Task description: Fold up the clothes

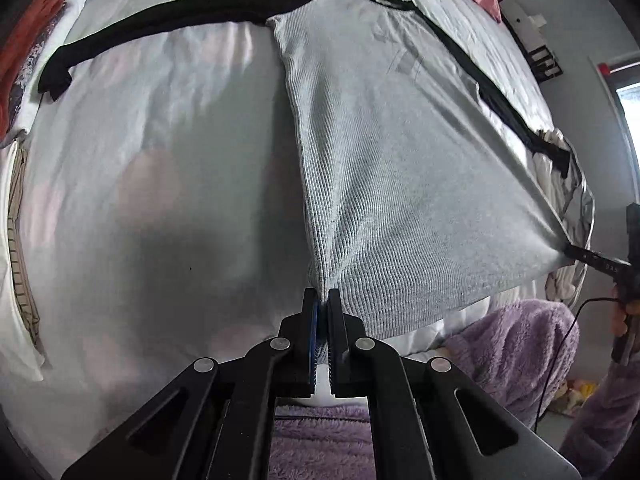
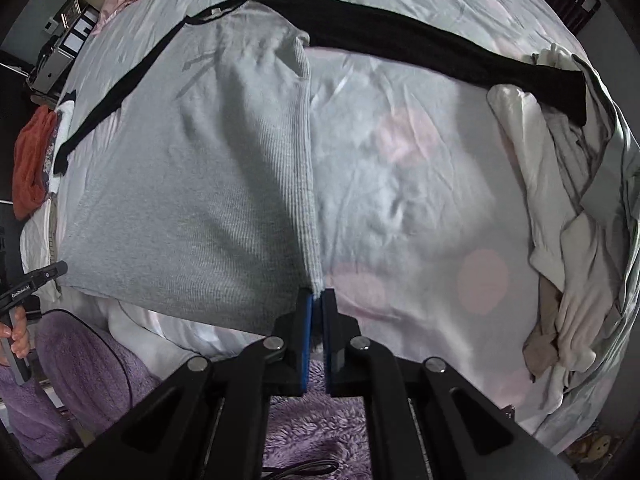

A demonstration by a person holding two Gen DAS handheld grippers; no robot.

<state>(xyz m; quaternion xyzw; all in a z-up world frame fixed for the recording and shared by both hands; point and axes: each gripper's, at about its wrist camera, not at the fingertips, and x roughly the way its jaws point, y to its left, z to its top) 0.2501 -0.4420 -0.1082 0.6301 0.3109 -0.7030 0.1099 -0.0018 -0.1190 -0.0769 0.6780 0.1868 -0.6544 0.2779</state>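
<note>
Grey ribbed knit makes up the body of the shirt (image 1: 400, 184), which is spread over the bed (image 1: 160, 160) with its collar toward the top of the frame and its hem toward the bottom. Black sleeves (image 1: 160, 20) are stretched out to both sides: in the left wrist view one runs to the upper left and the other down the right edge of the body. The left claw (image 1: 323, 300) is closed on one bottom corner of the shirt, with the fabric pinched between its blue pads (image 1: 315, 332). The right claw (image 2: 316, 300) is closed on the other bottom corner in the same way, and it is also seen at the right edge of the left wrist view, where the hem is drawn taut toward it. In the right wrist view the shirt fills the left half of the frame, and the pale sheet with faint pink spots fills the middle. A heap of white laundry (image 2: 560, 240) lies at the right of that frame, touched by the end of one sleeve. An orange cloth (image 2: 34, 160) lies at the left edge, beside the other sleeve end. Purple fleece (image 2: 312, 432) is seen below both claws.
</note>
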